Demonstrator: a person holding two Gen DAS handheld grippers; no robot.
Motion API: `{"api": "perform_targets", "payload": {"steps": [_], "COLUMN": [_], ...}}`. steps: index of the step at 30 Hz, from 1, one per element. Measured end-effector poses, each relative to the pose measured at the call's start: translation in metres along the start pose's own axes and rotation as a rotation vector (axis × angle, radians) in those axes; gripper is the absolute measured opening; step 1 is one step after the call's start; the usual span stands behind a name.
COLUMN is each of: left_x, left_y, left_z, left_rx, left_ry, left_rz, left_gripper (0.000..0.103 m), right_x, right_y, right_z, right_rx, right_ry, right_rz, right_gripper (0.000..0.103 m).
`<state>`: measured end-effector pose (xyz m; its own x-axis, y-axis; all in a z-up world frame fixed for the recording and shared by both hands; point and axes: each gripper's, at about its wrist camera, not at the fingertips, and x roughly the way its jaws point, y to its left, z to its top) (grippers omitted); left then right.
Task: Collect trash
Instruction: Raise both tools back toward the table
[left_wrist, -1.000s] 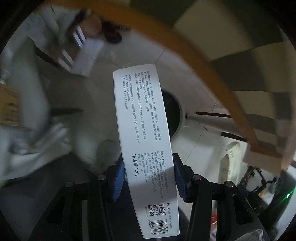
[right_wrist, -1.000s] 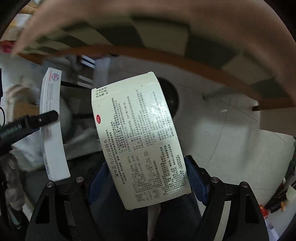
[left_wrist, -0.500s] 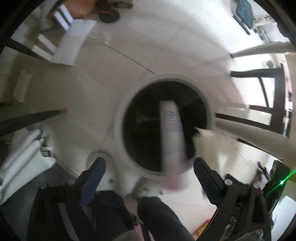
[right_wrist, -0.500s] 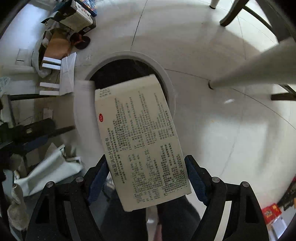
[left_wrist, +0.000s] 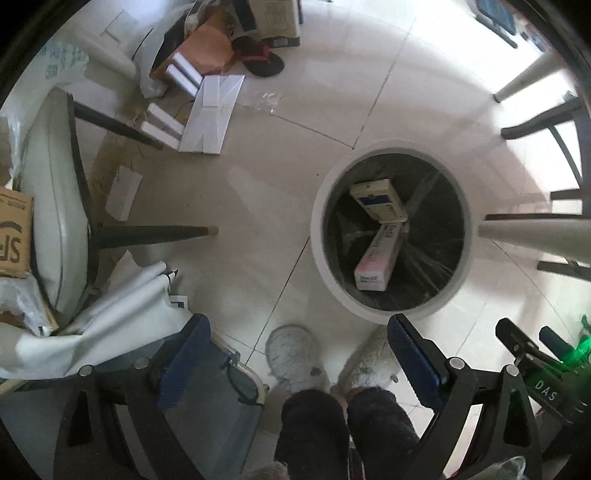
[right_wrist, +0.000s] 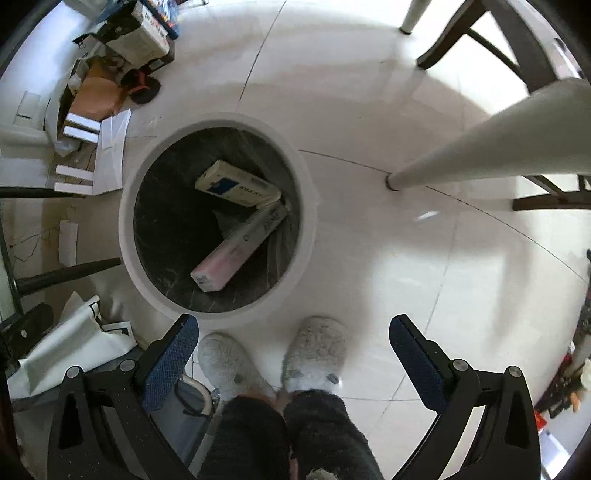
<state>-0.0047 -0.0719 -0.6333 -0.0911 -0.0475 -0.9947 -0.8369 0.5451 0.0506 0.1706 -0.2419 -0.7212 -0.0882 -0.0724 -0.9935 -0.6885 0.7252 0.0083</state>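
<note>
A round white trash bin (left_wrist: 317, 221) with a black liner stands on the tiled floor; it also shows in the right wrist view (right_wrist: 125, 221). Inside lie a long white-and-pink box (left_wrist: 378, 258) (right_wrist: 236, 251) and a cream medicine box with a blue patch (left_wrist: 380, 201) (right_wrist: 236, 186). My left gripper (left_wrist: 299, 354) is open and empty, above the floor near the bin's near rim. My right gripper (right_wrist: 295, 354) is open and empty, above the slippers just in front of the bin.
The person's grey fluffy slippers (left_wrist: 295, 354) (right_wrist: 314, 354) stand by the bin. A white table leg (right_wrist: 480, 151) and dark chair legs (left_wrist: 155, 232) are around. Flattened white packaging (left_wrist: 214, 114), cardboard boxes (left_wrist: 14, 232) and a white bag (right_wrist: 70, 343) lie to the left.
Both grippers opened. The long box dropped from the left gripper and the medicine box from the right one; both now lie in the bin.
</note>
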Motion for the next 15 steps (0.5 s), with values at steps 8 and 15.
{"api": "perform_targets", "payload": {"steps": [8, 15], "left_x": [-0.066, -0.152], "left_y": [-0.01, -0.006], "left_z": [-0.011, -0.037], "left_rx": [0.047, 0.064], "left_ry": [-0.045, -0.077], "left_rz": [-0.014, -0.043], "left_gripper": [0.098, 0.098], "right_x": [-0.079, -0.177], "right_y": [-0.012, -0.015], "right_z": [-0.019, -0.038], "right_rx": [0.053, 0.041], "right_ry": [-0.061, -0.112], "right_rz": [-0.004, 0.007], "right_gripper": [0.103, 0.103]}}
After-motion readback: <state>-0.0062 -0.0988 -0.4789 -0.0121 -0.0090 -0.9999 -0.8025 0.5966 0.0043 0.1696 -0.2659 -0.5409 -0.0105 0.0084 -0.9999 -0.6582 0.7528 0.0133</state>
